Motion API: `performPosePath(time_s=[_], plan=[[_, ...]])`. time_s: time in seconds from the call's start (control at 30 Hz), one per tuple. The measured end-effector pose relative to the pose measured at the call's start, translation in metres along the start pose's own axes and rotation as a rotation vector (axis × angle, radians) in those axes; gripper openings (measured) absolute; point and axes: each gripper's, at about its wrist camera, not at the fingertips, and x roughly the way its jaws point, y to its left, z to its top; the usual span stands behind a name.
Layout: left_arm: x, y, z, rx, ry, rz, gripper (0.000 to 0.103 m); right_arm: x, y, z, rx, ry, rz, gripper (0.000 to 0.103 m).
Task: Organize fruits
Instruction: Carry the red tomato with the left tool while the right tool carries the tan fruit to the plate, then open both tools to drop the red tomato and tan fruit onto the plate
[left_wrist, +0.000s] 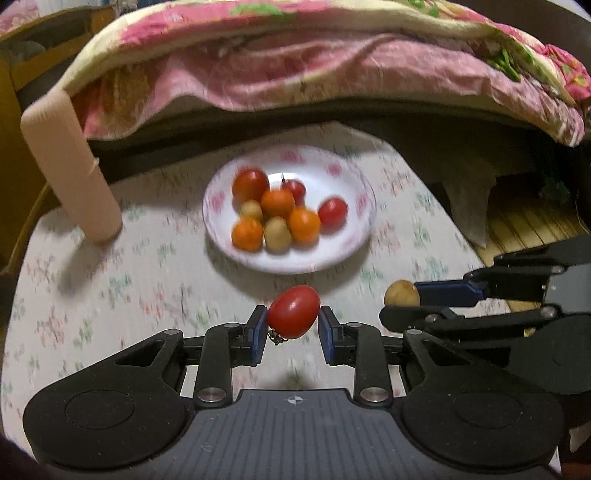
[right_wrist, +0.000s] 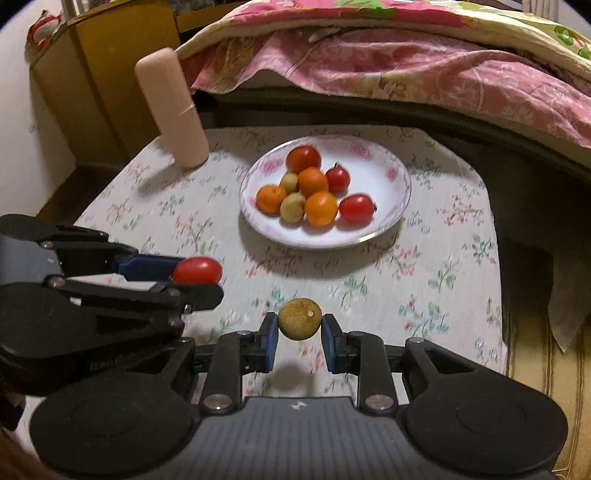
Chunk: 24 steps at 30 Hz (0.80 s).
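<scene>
My left gripper (left_wrist: 293, 319) is shut on a red tomato (left_wrist: 294, 311), held above the flowered tablecloth in front of the white plate (left_wrist: 354, 236). My right gripper (right_wrist: 299, 325) is shut on a small brown fruit (right_wrist: 299, 319), also in front of the plate (right_wrist: 384, 225). The plate holds several red tomatoes, orange fruits and small brown fruits. In the left wrist view the right gripper (left_wrist: 400, 299) with its brown fruit (left_wrist: 400, 292) is at the right. In the right wrist view the left gripper (right_wrist: 197, 277) with the tomato (right_wrist: 197, 270) is at the left.
A tall pale pink cylinder (left_wrist: 70, 162) stands at the table's back left, also in the right wrist view (right_wrist: 171, 107). A bed with a pink flowered quilt (left_wrist: 332, 55) runs behind the table. A yellow wooden cabinet (right_wrist: 110, 74) stands at the far left.
</scene>
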Motion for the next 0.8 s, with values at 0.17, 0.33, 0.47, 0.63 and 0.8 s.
performPosePath(time_s=[0.17,0.33,0.47,0.63,0.8], plan=[[0.012,0.005,0.018,-0.014,-0.010,0.002,0.035,0.006,-0.011,0.023,0.026,-0.020,0.010,0.027],[0.029,0.014,0.031,-0.048,-0.001,-0.005,0.035,0.020,-0.022,0.042,0.044,-0.020,0.014,0.027],[0.040,0.018,0.041,-0.073,0.005,-0.010,0.035,0.032,-0.027,0.053,0.044,-0.020,0.006,0.027],[0.053,0.019,0.050,-0.080,0.006,0.003,0.035,0.044,-0.034,0.065,0.039,-0.022,-0.008,0.027],[0.062,0.022,0.059,-0.092,0.003,0.014,0.036,0.054,-0.043,0.075,0.040,-0.030,-0.023,0.027]])
